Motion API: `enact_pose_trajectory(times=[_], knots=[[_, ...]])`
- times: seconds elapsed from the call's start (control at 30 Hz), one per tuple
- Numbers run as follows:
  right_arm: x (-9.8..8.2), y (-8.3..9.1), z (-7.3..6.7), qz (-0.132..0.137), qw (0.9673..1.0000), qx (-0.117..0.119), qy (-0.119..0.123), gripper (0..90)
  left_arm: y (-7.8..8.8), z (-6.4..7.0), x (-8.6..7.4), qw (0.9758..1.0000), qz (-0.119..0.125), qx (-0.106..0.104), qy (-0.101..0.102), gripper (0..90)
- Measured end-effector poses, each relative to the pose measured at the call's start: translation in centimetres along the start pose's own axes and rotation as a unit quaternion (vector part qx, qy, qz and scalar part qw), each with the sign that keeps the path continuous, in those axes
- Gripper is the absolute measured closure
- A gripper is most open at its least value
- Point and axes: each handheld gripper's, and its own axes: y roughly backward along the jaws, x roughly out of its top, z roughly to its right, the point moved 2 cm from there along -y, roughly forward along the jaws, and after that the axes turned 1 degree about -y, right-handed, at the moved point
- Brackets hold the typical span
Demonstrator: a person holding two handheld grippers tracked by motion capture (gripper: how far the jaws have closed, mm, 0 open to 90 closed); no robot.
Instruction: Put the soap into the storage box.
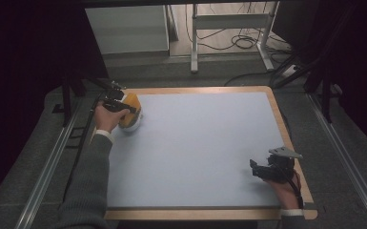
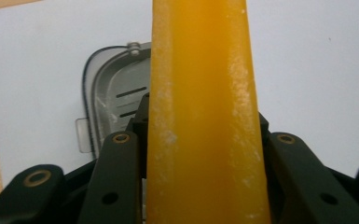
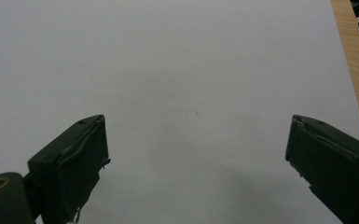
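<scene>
An orange-yellow soap-like bar (image 2: 205,93) stands between the jaws of my left gripper (image 2: 204,140), which is shut on it. Just beneath and behind the bar lies a grey soap dish (image 2: 109,98) with slots in its floor. In the high view the left gripper (image 1: 120,106) holds the orange bar (image 1: 130,106) over the pale dish (image 1: 133,126) at the mat's far left corner. My right gripper (image 1: 256,169) rests low near the mat's front right. In its own view the right gripper (image 3: 198,135) is open, with bare mat between its jaws.
A pale blue-grey mat (image 1: 200,148) covers a wooden board (image 1: 286,138) whose rim shows on the right and front. Dark floor, metal rails and table legs with cables surround the board.
</scene>
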Motion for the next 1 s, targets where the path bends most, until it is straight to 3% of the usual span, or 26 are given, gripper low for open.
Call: enact_pose_trajectory(times=[0.2,0.53,1.0], knots=[[0.0,0.0,0.0,-0.001,1.0000,0.000,0.001,5.7,0.0,-0.3,0.2,0.9999,0.012,0.004,0.006,60.4],[0.0,0.0,0.0,-0.001,1.0000,-0.001,0.000,5.8,-1.4,-1.0,-0.4,0.9997,-0.007,0.009,0.020,60.4],[0.0,0.0,0.1,-0.001,1.0000,-0.003,0.000,5.8,-2.5,-1.5,-0.6,0.9992,-0.007,0.011,0.037,60.4]])
